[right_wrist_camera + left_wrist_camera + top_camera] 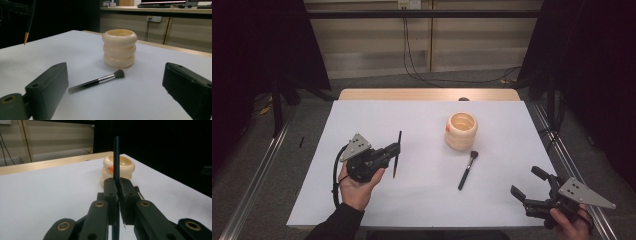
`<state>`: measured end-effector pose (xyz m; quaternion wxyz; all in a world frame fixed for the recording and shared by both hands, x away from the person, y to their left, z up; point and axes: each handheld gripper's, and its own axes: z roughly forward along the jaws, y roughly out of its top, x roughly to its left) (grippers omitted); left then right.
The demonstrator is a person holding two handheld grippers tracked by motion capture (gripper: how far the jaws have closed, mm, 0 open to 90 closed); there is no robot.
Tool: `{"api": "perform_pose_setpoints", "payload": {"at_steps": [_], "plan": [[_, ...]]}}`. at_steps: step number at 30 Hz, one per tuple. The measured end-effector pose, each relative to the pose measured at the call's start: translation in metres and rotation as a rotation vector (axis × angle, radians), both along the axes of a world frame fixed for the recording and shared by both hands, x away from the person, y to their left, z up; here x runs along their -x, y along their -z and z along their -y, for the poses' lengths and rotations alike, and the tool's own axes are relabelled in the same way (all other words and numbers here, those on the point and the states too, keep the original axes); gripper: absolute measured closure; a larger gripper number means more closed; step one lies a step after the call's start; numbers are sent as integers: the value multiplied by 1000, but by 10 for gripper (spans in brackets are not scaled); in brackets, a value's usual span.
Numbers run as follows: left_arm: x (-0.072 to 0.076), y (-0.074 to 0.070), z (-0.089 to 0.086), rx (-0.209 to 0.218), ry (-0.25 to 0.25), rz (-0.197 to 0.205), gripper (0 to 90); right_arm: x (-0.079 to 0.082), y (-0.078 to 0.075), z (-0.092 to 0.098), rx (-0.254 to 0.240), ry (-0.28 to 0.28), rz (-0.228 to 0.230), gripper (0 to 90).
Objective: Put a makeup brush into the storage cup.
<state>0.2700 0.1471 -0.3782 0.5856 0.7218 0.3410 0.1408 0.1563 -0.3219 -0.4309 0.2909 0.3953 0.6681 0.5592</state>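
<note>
L gripper point(396, 150): held in the left hand point(357, 186) over the table's left half, jaws clamped on the pencil point(397, 154).
Pencil: thin dark stick w/ a yellowish tip; pinched near mid-length between the L pads; seen in the high view running near-far, top end beyond the jaws, tip on the person's side of them.
Pencil, L gripper view: shaft point(116, 157) stands up out of the closed jaws, lower part seen below them.
Pencil vs. table: appears lifted clear of the white sheet point(427, 200), tho contact at the tip can't be ruled out from above.
Pencil, R gripper view: tip point(26, 37) seen hanging at upper left, above the sheet.
R gripper point(526, 184): at the near right corner of the sheet, held in the right hand point(569, 225); jaws wide apart, nothing between the pads.
R jaws vs. brush: the makeup brush point(466, 170) lies flat ahead of the open jaws, apart from them.
Brush: bristle end toward the holder, handle toward the person.
Holder point(461, 131): cream, ribbed, upright, right of centre; well apart from the pencil, just beyond the brush head.
</note>
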Motion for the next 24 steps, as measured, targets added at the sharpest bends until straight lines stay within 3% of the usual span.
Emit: {"api": "perform_pose_setpoints", "payload": {"at_steps": [2,6,13,14,15,16,24], "plan": [[3,-1,4,-17,9,6,849,-1,-1,-2,11,-16,6,57],[3,0,8,-5,27,10,849,-4,-4,-7,9,-32,12,54],[6,2,16,-8,45,-8,849,-12,-10,-19,7,-74,0,62],[7,2,17,-30,43,-15,849,-14,-10,-21,0,-78,-3,62],[7,1,18,-13,60,-19,849,-15,-11,-22,14,-93,7,62],[9,0,19,-28,59,-17,849,-17,-13,-24,8,-100,10,62],[17,-2,31,-25,90,-8,849,-32,-23,-41,-46,-194,-18,62]]}}
